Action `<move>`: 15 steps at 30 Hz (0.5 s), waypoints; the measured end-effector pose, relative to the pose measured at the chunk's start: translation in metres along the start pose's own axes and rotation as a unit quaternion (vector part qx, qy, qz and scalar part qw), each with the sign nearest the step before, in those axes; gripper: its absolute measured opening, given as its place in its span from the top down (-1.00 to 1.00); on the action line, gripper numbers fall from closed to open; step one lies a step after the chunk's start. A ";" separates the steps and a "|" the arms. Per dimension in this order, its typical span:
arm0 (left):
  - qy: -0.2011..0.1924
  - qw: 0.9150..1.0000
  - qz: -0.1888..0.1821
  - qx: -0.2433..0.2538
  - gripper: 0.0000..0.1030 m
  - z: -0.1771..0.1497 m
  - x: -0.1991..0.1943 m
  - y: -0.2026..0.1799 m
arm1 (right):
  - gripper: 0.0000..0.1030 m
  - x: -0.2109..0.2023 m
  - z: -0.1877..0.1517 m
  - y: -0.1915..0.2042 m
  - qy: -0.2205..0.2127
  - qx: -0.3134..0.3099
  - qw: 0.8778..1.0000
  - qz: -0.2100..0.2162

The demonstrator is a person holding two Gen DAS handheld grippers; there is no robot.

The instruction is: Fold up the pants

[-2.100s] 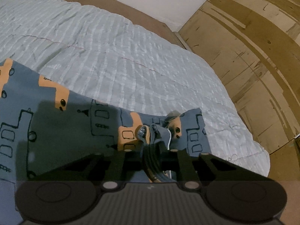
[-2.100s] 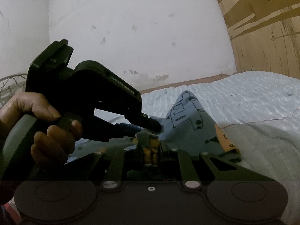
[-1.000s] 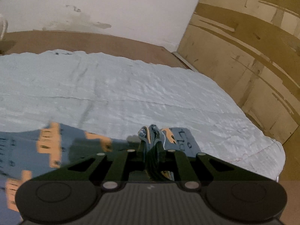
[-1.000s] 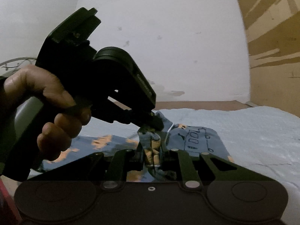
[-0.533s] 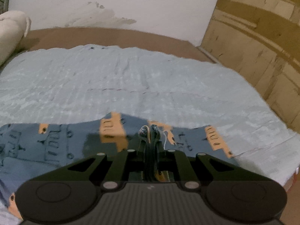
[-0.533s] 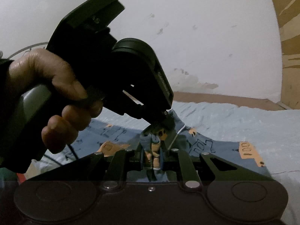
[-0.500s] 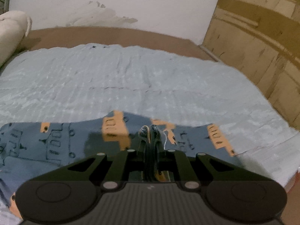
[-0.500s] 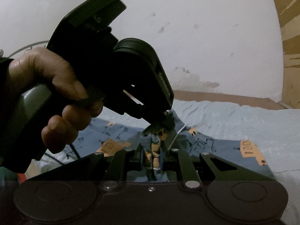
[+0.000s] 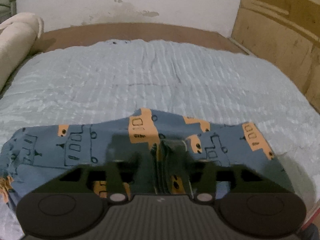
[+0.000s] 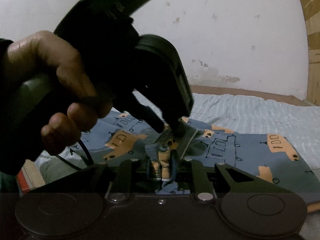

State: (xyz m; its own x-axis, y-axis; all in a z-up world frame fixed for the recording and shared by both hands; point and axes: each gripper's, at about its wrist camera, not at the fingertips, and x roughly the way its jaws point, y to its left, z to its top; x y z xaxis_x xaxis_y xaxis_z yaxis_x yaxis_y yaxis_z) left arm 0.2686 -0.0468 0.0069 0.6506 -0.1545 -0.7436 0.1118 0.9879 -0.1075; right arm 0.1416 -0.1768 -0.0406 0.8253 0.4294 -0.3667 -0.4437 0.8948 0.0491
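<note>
Bed: quilt (image 9: pixel 160 76) fills your view, with a cream roll (image 9: pixel 18 40) at its left edge.
Pants: pants (image 9: pixel 76 144) now lie spread low across the quilt's near part; two seconds ago they were a bunched heap hanging from your tools. You've carried the gathered edge over and lowered it.
Left gripper: left gripper (image 9: pixel 170 160) is clenched on a thick stack of pants layers, pulled close to its body.
Right gripper: right gripper (image 10: pixel 161 165) is clamped on a bunched fold just beside the left tool's tip.
Hand: your left hand (image 10: pixel 50 92) sits tight against the right camera.
Meaning: likely one fold is almost laid; motion blur hides whether the edges line up.
</note>
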 end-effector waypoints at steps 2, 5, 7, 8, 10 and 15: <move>-0.009 1.000 0.005 -0.003 -0.36 0.002 -0.009 0.002 | 0.18 -0.001 -0.003 0.004 0.001 -0.001 1.000 0.000; -0.024 1.000 0.015 -0.012 -0.67 0.006 -0.028 0.006 | -0.19 -0.004 -0.003 0.003 -0.003 0.001 1.000 0.006; -0.039 0.999 0.025 -0.017 -0.77 0.009 -0.044 0.009 | -0.50 -0.012 -0.003 0.003 -0.015 0.002 1.000 0.009; -0.043 0.999 0.029 -0.017 -0.83 0.011 -0.052 0.010 | -0.66 -0.016 -0.003 0.003 -0.022 0.002 1.000 0.009; -0.047 0.998 0.046 -0.011 -0.91 0.013 -0.069 0.013 | -0.84 -0.024 -0.003 0.001 -0.035 0.006 0.999 0.006; -0.054 0.994 0.091 0.022 -0.99 0.005 -0.094 0.011 | -0.99 -0.041 -0.007 -0.007 -0.055 0.013 0.998 -0.038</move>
State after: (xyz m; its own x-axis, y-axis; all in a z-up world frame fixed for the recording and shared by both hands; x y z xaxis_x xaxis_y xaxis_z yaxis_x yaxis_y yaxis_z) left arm 0.2122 -0.0218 0.0791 0.7400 0.0238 -0.6722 0.0166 0.9984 0.0536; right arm 0.1087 -0.2017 -0.0324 0.8908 0.3690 -0.2653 -0.3699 0.9278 0.0486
